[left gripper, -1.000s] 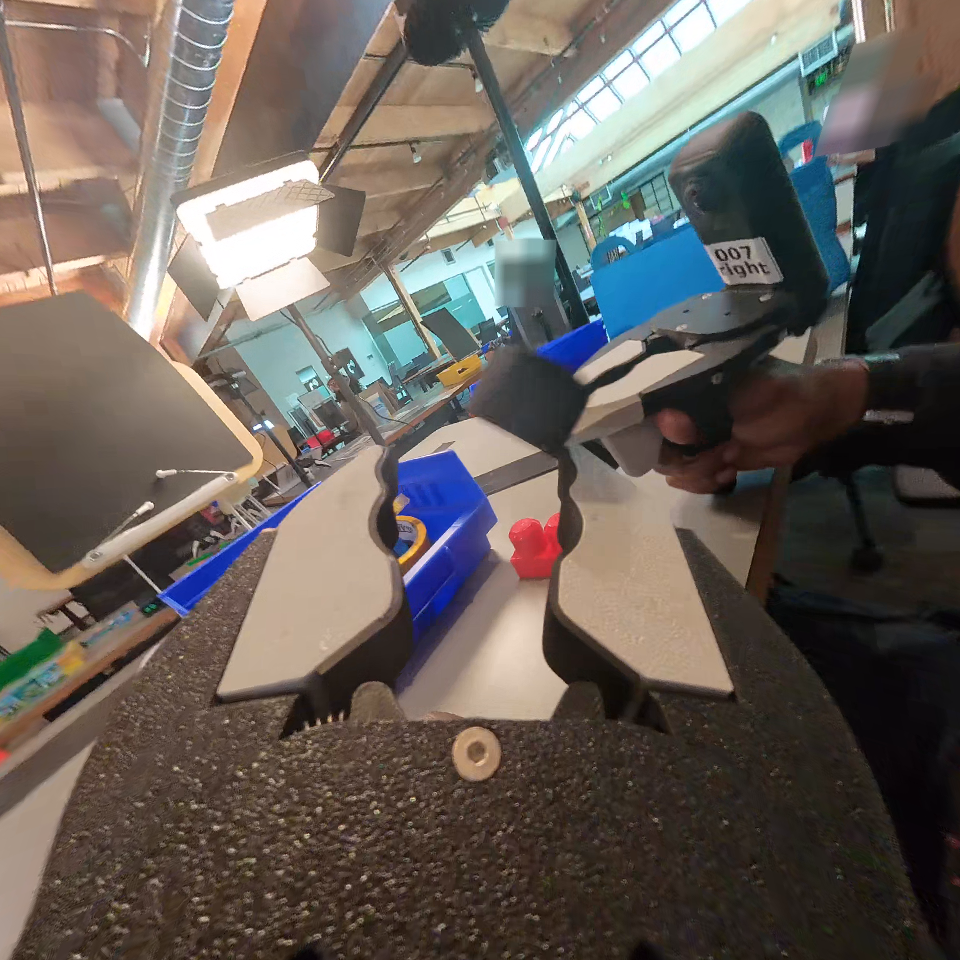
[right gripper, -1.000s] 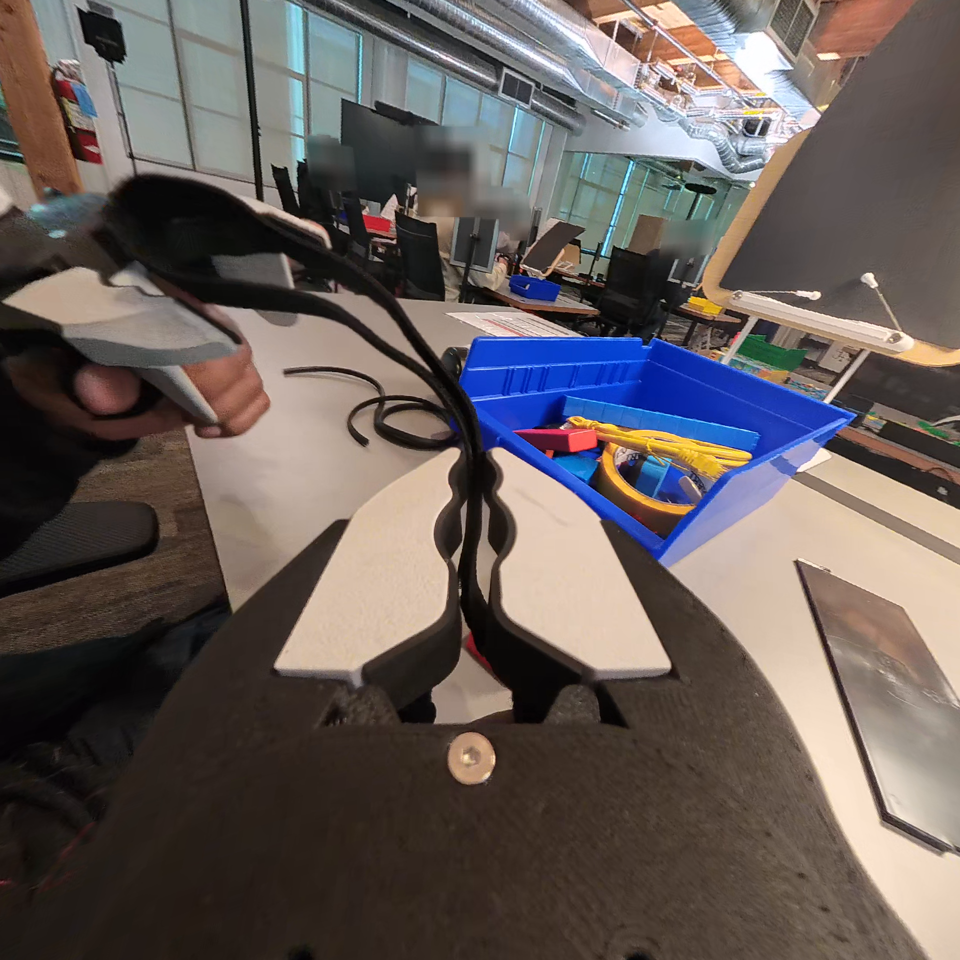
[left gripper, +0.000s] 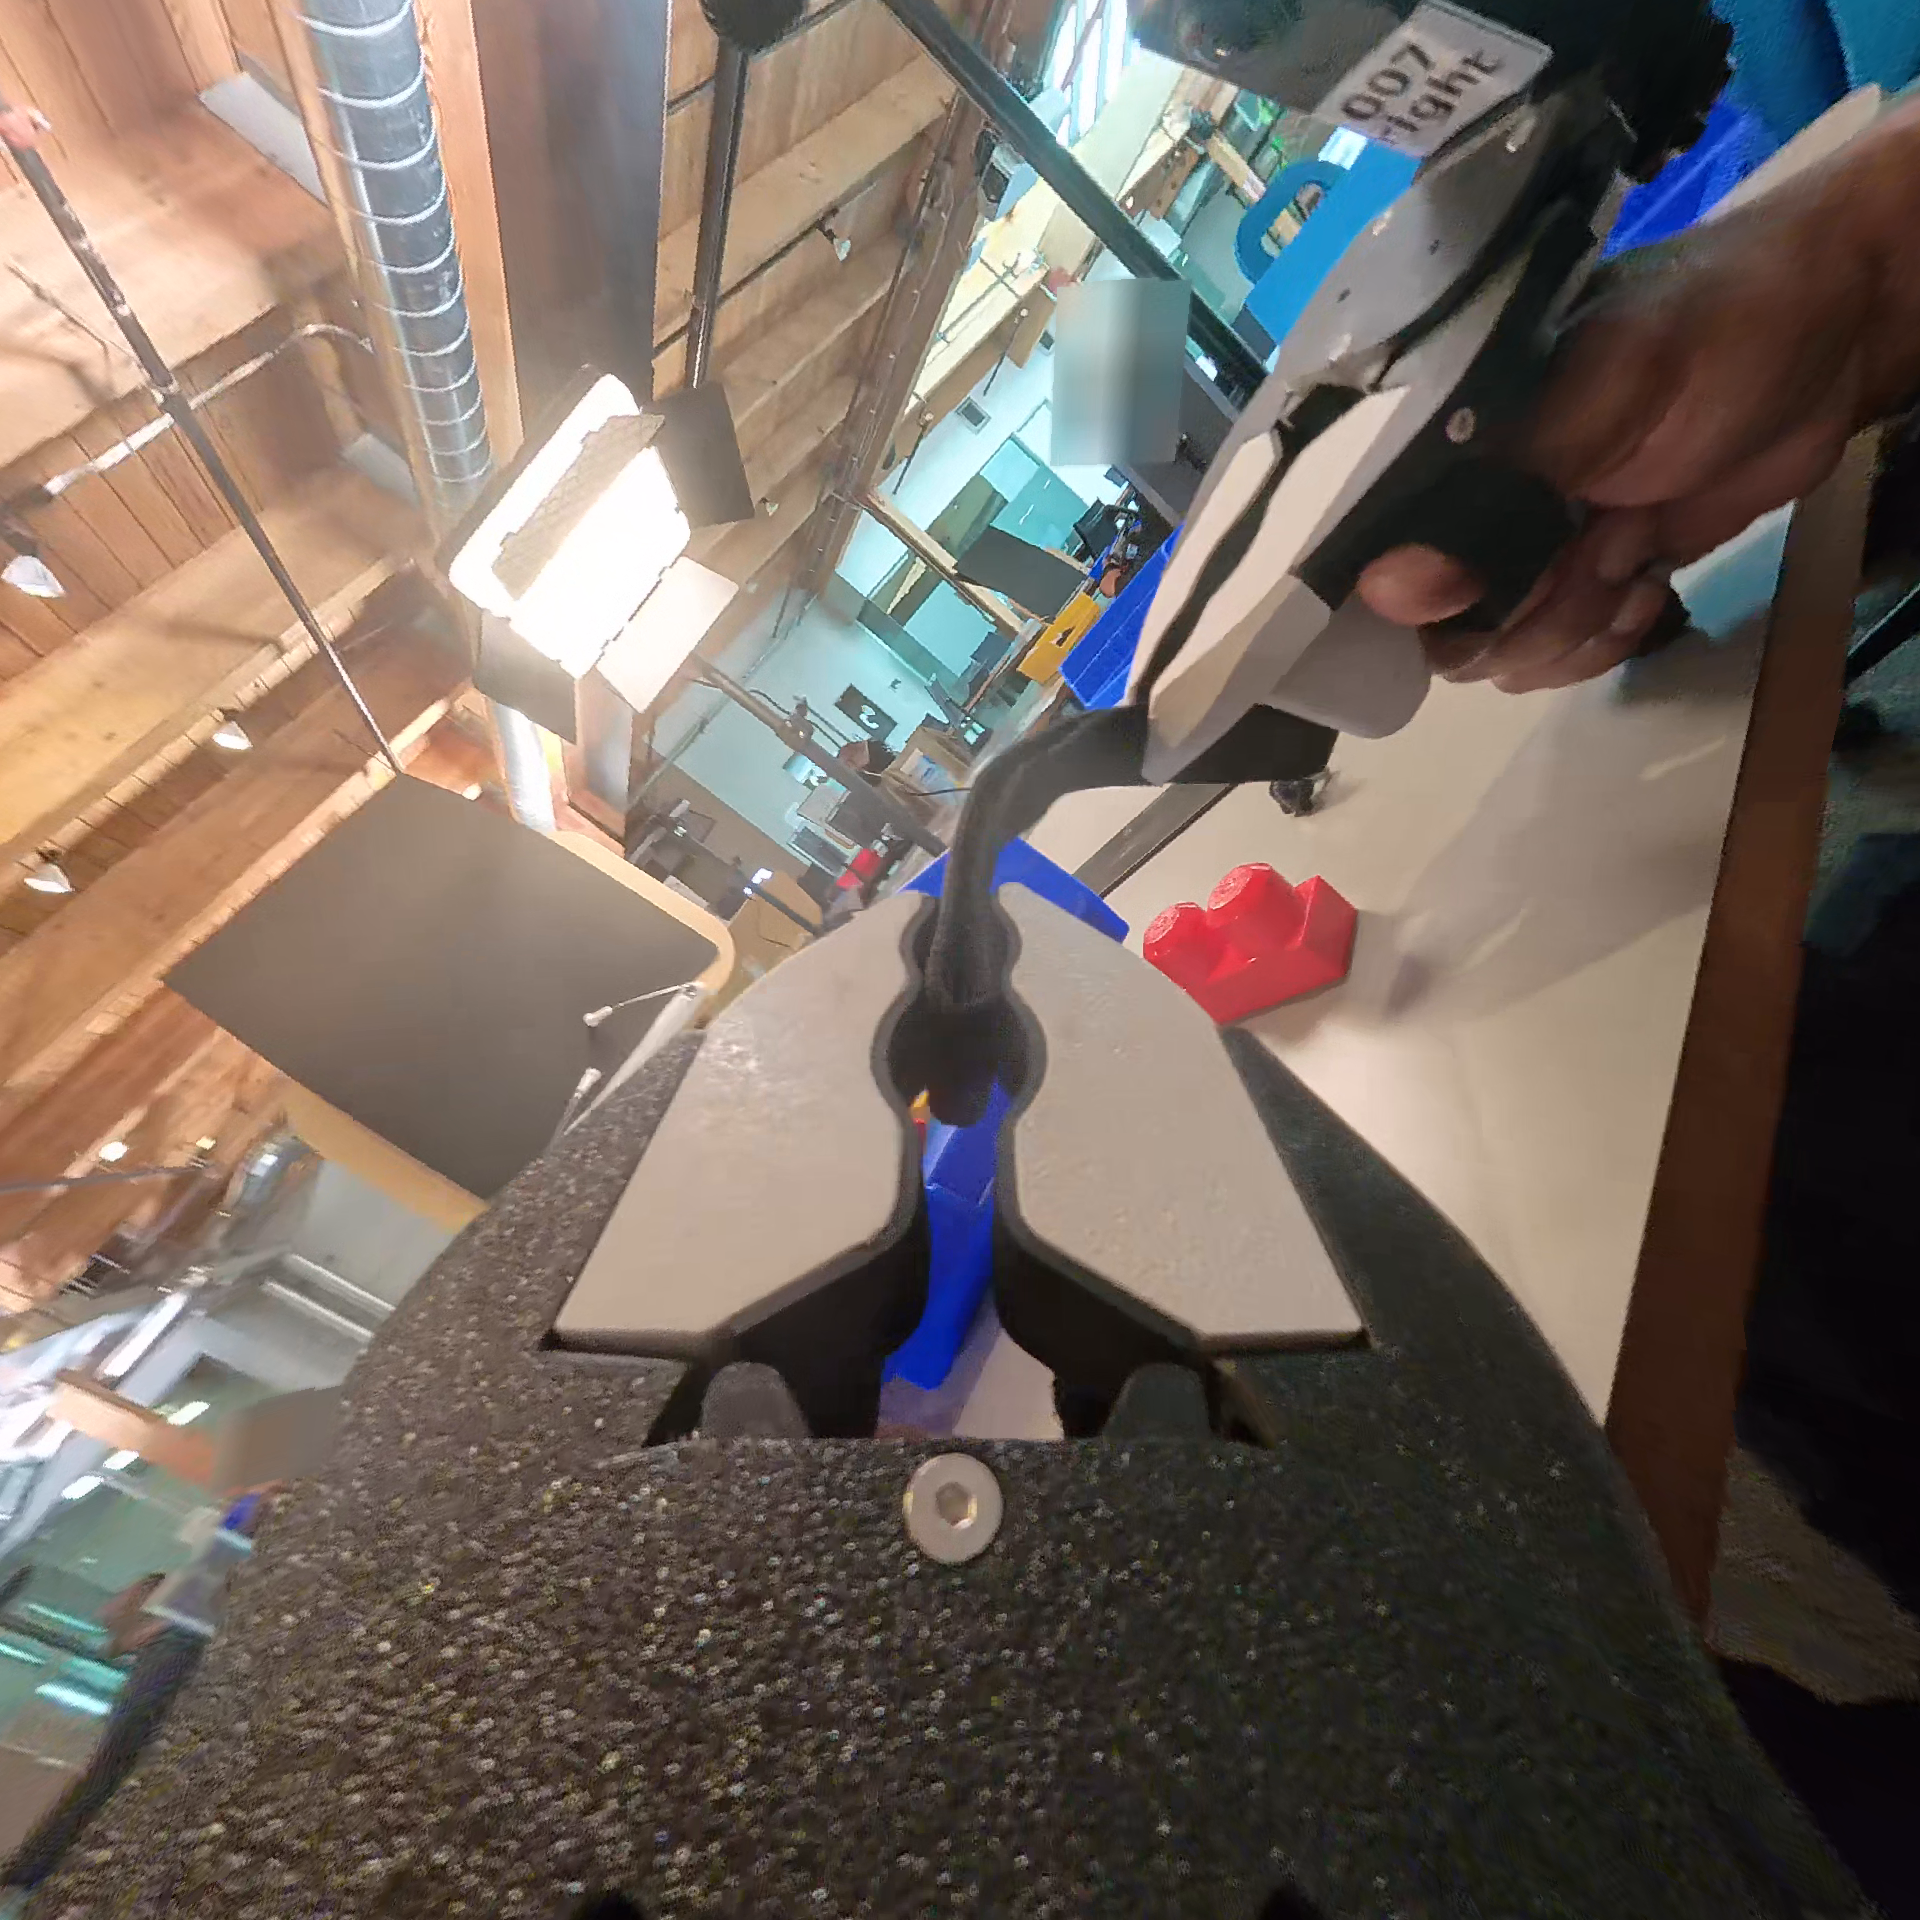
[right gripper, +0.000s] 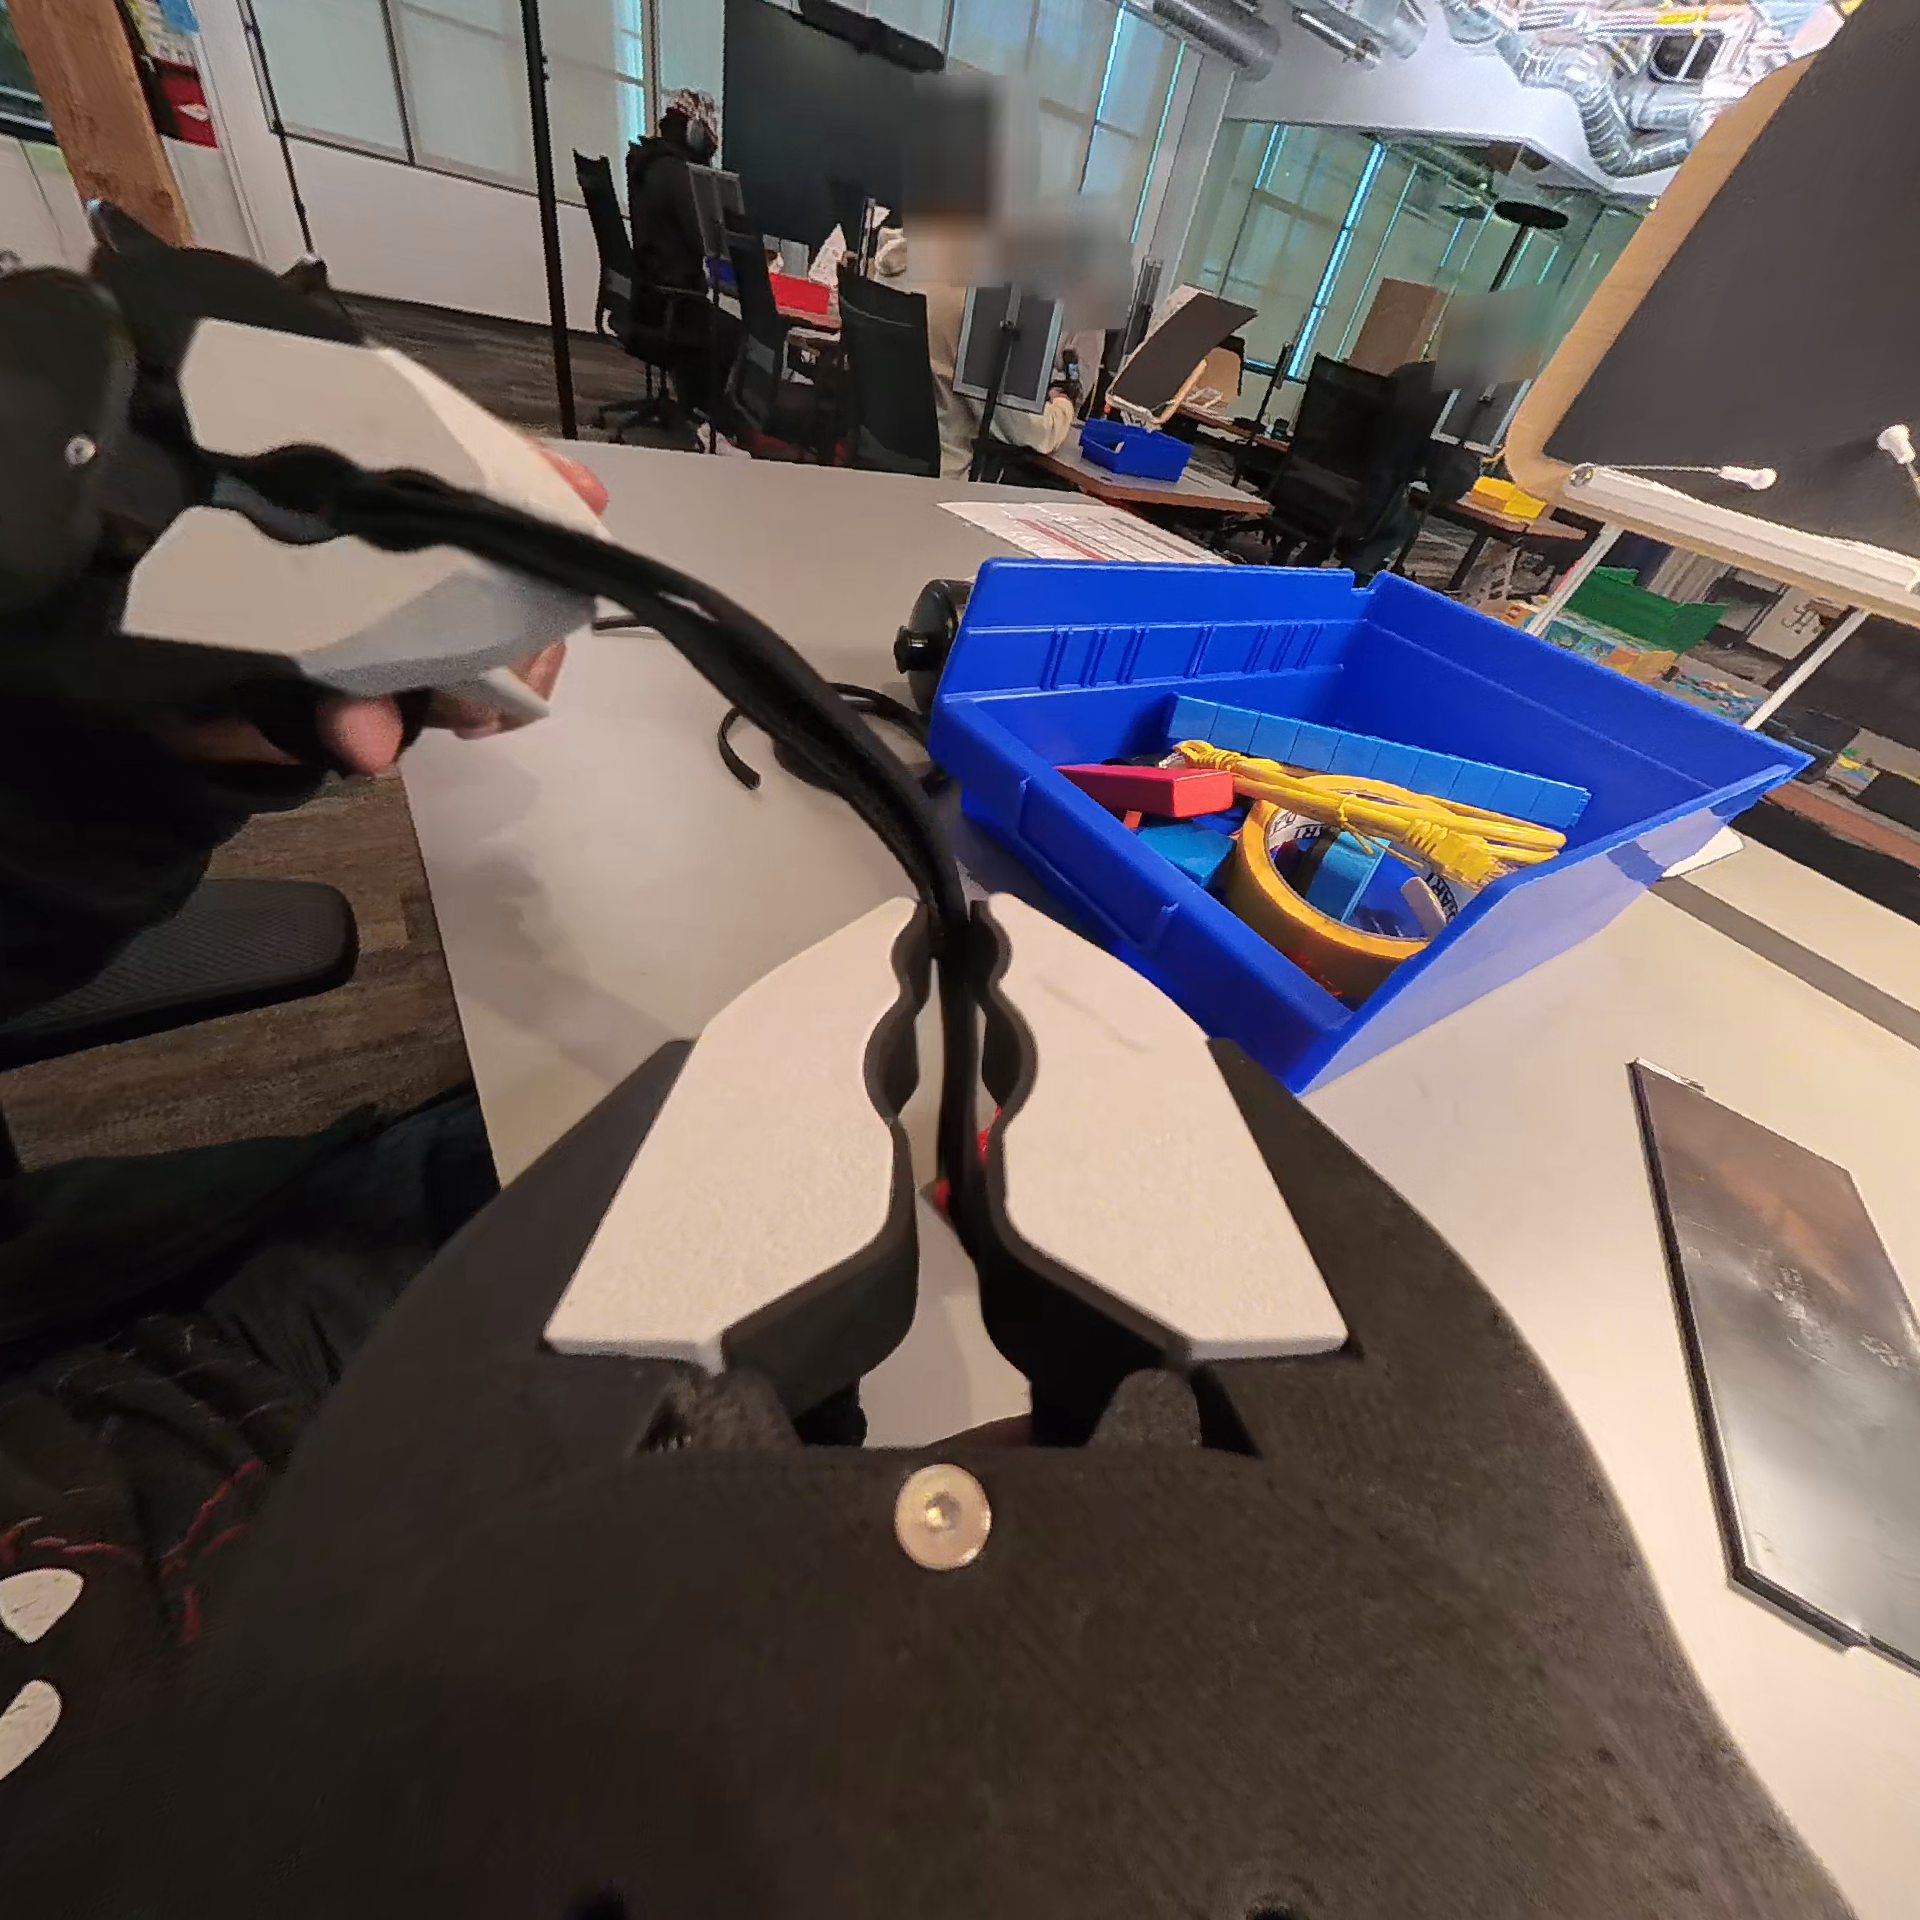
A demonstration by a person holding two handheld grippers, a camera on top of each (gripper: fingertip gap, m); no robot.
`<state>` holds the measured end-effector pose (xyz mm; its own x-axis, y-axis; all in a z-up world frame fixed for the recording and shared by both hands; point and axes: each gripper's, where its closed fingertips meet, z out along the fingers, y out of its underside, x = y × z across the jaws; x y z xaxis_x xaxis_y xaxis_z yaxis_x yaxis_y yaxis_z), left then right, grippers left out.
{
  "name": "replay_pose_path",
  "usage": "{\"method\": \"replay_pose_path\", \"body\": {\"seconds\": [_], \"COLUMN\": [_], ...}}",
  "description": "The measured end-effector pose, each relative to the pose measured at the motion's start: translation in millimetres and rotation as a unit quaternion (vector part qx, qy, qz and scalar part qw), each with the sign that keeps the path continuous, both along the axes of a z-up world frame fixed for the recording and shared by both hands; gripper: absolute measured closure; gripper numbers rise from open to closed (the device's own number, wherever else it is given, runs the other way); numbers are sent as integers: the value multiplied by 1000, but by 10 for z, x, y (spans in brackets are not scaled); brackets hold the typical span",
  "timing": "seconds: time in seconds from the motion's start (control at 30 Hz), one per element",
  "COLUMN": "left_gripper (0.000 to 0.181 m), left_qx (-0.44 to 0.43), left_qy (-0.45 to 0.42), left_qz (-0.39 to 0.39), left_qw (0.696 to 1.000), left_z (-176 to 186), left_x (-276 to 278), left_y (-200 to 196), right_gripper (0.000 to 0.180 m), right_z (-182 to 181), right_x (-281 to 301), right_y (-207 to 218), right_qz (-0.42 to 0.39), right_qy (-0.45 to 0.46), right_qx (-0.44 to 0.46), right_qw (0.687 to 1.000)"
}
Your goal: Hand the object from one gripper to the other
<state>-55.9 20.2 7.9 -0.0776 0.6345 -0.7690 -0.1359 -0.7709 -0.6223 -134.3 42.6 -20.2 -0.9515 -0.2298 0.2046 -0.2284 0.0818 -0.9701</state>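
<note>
Black cord bundle (right gripper: 790,707) spans the air above the table's near edge (left gripper: 1704,935), its long axis running between both tools: left gripper (left gripper: 961,997) and right gripper (right gripper: 951,997) each pinch one end, red block (left gripper: 1252,951) beneath.

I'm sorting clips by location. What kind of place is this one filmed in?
Likely an open-plan office or lab workshop: rows of desks with office chairs and monitors, exposed ceiling ducts, a studio light, and a blue parts bin on the grey table.
</note>
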Motion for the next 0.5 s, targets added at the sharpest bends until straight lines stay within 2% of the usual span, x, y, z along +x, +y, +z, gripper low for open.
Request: {"method": "replay_pose_path", "body": {"seconds": [0.2,0.33,0.5], "left_gripper": [175,175,175], "left_qx": [145,254,345], "left_qy": [2,21,40], "left_qz": [-22,-20,11], "left_qw": [989,967,938], "left_z": [105,212,234], "left_x": [21,46,25], "left_y": [-161,-333,-503], "right_gripper": [153,152,153], "right_z": [60,222,405], "right_x": [6,121,356], "right_y": [78,173,226], "right_qz": [13,36,46], "right_qy": [20,29,60], "right_qx": [-7,-30,-60], "right_qw": [1000,998,995]}}
